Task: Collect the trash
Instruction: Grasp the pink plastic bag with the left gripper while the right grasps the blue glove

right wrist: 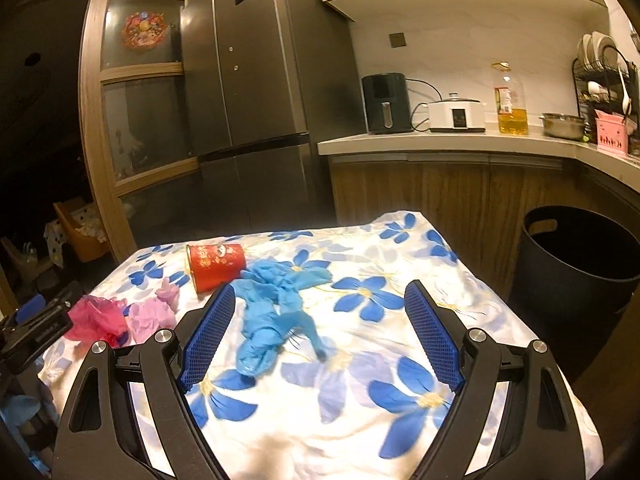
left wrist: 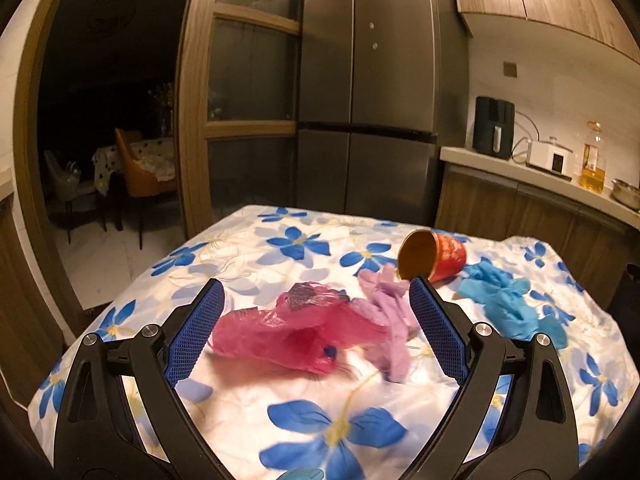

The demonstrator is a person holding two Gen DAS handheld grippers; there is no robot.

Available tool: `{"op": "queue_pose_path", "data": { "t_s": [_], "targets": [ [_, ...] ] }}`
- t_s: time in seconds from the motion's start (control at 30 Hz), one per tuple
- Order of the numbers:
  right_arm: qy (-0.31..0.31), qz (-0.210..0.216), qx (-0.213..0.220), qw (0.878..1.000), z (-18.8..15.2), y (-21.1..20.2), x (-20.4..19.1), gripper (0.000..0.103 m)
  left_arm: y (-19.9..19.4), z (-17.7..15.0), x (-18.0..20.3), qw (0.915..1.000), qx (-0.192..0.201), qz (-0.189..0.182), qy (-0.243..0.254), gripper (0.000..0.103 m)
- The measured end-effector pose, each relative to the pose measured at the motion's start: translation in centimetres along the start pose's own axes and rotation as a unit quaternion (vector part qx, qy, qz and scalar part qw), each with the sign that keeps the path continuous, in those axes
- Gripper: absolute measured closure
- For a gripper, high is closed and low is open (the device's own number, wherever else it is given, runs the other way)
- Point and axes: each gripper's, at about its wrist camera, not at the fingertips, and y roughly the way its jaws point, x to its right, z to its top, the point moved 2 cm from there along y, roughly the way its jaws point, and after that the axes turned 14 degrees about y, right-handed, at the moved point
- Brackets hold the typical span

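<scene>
Between the wide-spread blue-padded fingers of the left gripper (left wrist: 316,300) lies a crumpled pink translucent plastic bag (left wrist: 296,328), resting on the table and touching neither pad. The jaws stand fully apart and hold nothing. Just right of the bag, a crumpled lilac glove-like piece of plastic (left wrist: 390,316) trails toward the near side, its far end close to the right finger (left wrist: 436,328). Beyond that finger a red paper cup with a gold inside (left wrist: 434,255) lies tipped on its side, its mouth facing the left wrist camera. To the right of the cup sits a heap of crumpled light-blue disposable gloves (left wrist: 512,304).

The right gripper (right wrist: 320,304) is likewise opened wide and empty, hovering above the table. The blue gloves (right wrist: 280,304) lie between its fingers, nearer the left pad (right wrist: 210,336), with no visible contact. The red cup (right wrist: 216,264) lies on its side just beyond them, and further left the lilac piece (right wrist: 150,316) and pink bag (right wrist: 94,318) sit near the table's left edge, beside the black body of the left gripper (right wrist: 36,332).

All of it rests on a table covered with a white cloth printed with blue flowers (right wrist: 400,360). At the right of the table, on the floor, stands a black round bin with a handle slot (right wrist: 576,264). Behind are a dark grey refrigerator (right wrist: 260,92) and a pale kitchen counter (right wrist: 440,142) carrying a black air fryer (right wrist: 386,102), a white cooker (right wrist: 456,116) and a bottle of yellow oil (right wrist: 512,104).
</scene>
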Motion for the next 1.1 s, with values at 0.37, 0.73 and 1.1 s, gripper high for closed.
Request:
{"op": "queue_pose_path", "data": {
  "t_s": [0.37, 0.73, 1.1],
  "targets": [
    [-0.025, 0.004, 0.002, 1.000, -0.9, 3.1, -3.0, 0.019, 3.9, -2.0, -1.7, 0.9950, -0.064, -0.061, -0.047, 0.018],
    [-0.034, -0.009, -0.008, 0.999, -2.3, 5.2, -3.2, 0.019, 5.7, -3.2, -1.1, 0.9881, -0.109, -0.097, -0.048, 0.062],
    [-0.038, -0.024, -0.040, 0.998, -3.8, 8.0, -2.6, 0.024, 2.5, -2.2, -0.6, 0.9904, -0.058, -0.111, -0.058, 0.087]
  ]
}}
